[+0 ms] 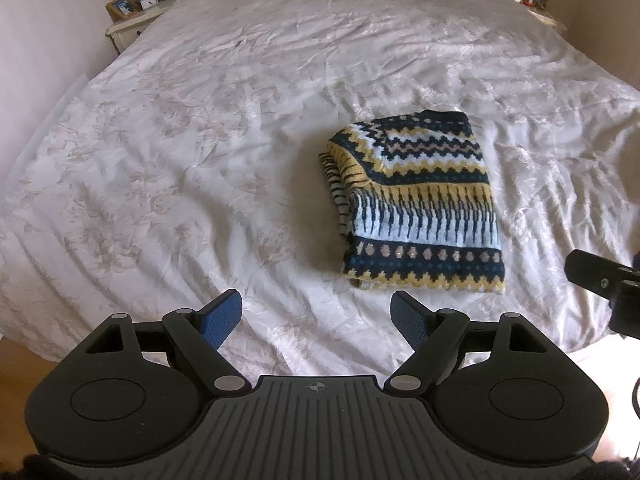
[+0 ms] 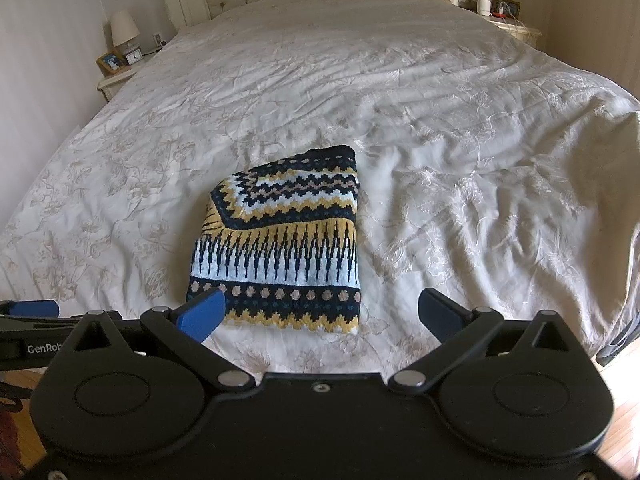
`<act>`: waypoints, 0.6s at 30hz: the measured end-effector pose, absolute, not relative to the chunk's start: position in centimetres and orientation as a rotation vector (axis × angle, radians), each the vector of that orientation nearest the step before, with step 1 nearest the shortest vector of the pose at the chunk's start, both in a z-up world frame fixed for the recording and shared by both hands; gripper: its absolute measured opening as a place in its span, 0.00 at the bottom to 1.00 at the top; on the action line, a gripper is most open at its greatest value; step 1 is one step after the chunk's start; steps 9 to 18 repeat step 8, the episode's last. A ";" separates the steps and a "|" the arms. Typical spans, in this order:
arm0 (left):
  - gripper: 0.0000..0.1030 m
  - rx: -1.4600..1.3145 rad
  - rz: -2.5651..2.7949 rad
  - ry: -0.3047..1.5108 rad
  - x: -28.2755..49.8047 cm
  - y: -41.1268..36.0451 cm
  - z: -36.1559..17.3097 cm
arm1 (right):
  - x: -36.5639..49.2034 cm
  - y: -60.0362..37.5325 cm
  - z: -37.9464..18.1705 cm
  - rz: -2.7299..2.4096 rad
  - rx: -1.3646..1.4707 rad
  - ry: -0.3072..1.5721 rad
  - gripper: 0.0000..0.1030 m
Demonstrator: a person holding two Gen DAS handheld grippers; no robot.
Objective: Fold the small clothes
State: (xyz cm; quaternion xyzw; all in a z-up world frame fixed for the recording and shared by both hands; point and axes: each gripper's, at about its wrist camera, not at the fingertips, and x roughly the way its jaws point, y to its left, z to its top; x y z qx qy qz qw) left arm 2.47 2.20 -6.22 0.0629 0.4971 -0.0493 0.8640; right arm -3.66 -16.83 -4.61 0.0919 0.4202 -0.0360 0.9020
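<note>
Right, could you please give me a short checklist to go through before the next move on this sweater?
1. Sweater folded into a compact stack on the bed cover: ok.
2. Left gripper open, nothing between its fingers: ok.
3. Right gripper open and empty: ok.
4. Both grippers clear of the sweater, not touching it: ok.
5. Folded edges tidy: not ok, striped layers stick out along the sweater's left side.
6. More clothes waiting to be folded: cannot tell, none shows in either view.
</note>
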 end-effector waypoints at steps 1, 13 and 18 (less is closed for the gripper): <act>0.79 0.130 -0.103 1.037 2.5 2.2 -6.2 | -3.7 -16.8 -4.6 -0.075 0.190 0.869 0.99; 0.78 0.136 -0.116 1.028 2.5 2.1 -6.2 | -3.6 -16.8 -4.6 -0.074 0.191 0.870 0.99; 0.78 0.136 -0.116 1.028 2.5 2.1 -6.2 | -3.6 -16.8 -4.6 -0.074 0.191 0.870 0.99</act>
